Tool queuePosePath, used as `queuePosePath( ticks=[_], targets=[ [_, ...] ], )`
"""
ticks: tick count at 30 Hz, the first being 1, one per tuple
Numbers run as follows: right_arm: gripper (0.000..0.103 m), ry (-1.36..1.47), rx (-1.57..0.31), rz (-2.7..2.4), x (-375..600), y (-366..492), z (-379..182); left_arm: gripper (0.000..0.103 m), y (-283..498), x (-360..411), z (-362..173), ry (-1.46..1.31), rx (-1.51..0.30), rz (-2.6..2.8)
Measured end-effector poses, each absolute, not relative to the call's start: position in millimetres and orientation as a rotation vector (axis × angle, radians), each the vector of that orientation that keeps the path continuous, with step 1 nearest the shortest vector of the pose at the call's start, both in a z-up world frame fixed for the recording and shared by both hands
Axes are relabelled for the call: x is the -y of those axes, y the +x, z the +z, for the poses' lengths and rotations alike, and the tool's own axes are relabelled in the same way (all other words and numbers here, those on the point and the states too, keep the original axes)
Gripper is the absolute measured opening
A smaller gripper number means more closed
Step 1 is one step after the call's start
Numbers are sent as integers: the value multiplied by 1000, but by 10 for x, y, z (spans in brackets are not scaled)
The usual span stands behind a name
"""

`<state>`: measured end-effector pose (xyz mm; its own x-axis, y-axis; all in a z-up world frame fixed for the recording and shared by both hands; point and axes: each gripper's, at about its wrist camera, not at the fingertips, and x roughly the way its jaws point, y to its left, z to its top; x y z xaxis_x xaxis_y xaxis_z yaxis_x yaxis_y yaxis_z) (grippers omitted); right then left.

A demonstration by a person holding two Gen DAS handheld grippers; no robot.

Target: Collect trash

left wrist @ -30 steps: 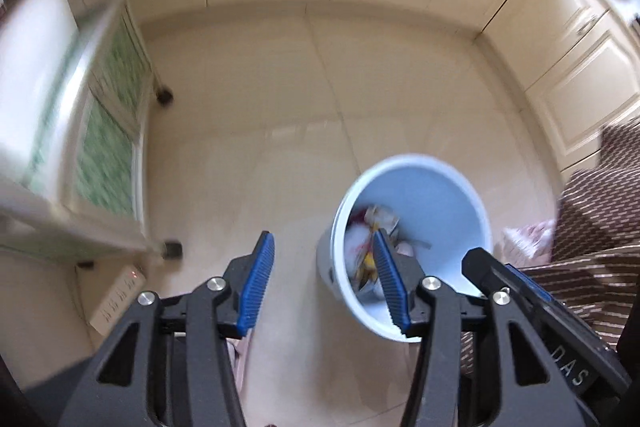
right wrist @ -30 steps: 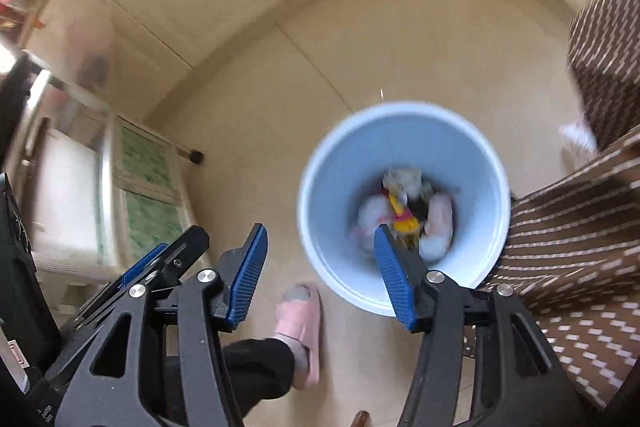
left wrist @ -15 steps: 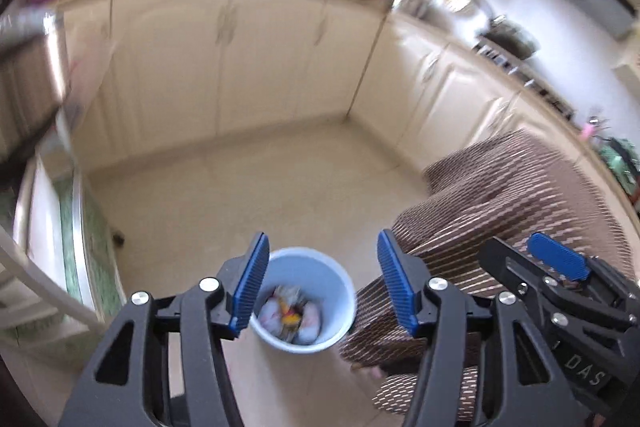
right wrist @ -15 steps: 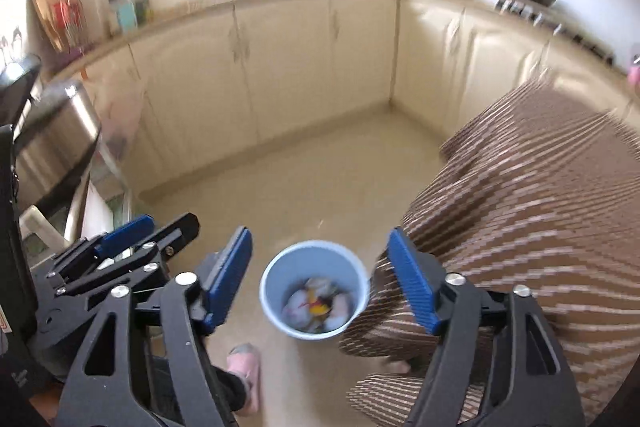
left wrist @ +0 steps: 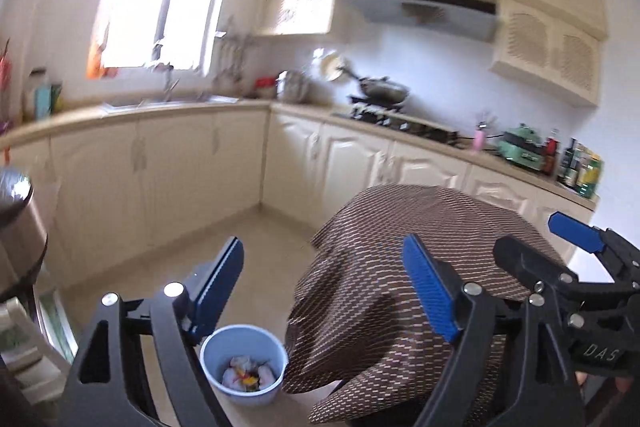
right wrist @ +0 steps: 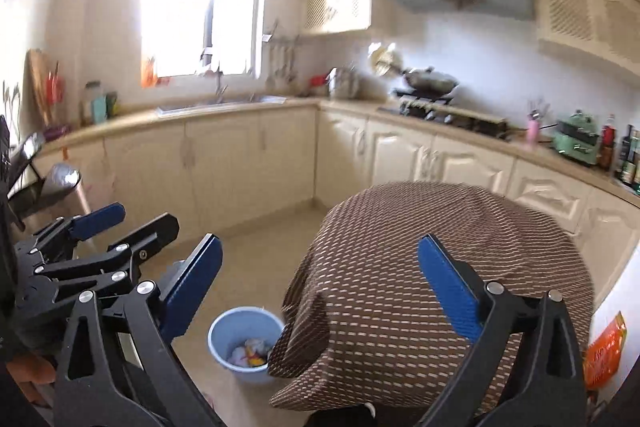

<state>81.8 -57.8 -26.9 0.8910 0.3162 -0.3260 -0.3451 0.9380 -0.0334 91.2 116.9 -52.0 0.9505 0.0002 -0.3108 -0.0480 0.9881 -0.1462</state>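
A light blue trash bucket (left wrist: 243,363) stands on the floor beside a table, with crumpled white, yellow and red trash (left wrist: 248,374) inside. It also shows in the right wrist view (right wrist: 245,343). My left gripper (left wrist: 324,287) is open and empty, held high above the bucket. My right gripper (right wrist: 320,285) is open and empty, also high up. The right gripper appears at the right edge of the left wrist view (left wrist: 576,239). The left gripper appears at the left of the right wrist view (right wrist: 96,227).
A table under a brown patterned cloth (left wrist: 400,291) (right wrist: 432,279) stands right of the bucket. Cream cabinets (left wrist: 168,167) and a counter with sink, stove and wok (left wrist: 380,91) line the walls. An orange packet (right wrist: 604,351) lies at the far right.
Both grippers have risen and tilted up from looking down into the bucket to facing the kitchen. The bucket now looks small and low in both views. Both stay open.
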Motion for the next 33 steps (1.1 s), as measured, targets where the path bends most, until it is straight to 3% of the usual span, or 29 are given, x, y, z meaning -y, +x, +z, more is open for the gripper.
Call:
queuePosePath(
  ticks=[12, 15, 33],
  targets=[
    [96, -40, -221, 248, 1072, 245, -57, 82, 277, -539, -227, -43, -234, -49],
    [96, -21, -208, 241, 1158, 147, -37, 90, 182, -515, -197, -43, -221, -40],
    [96, -27, -161, 199, 1403, -178, 13, 92, -20, -406, -109, -10, -187, -26]
  ],
)
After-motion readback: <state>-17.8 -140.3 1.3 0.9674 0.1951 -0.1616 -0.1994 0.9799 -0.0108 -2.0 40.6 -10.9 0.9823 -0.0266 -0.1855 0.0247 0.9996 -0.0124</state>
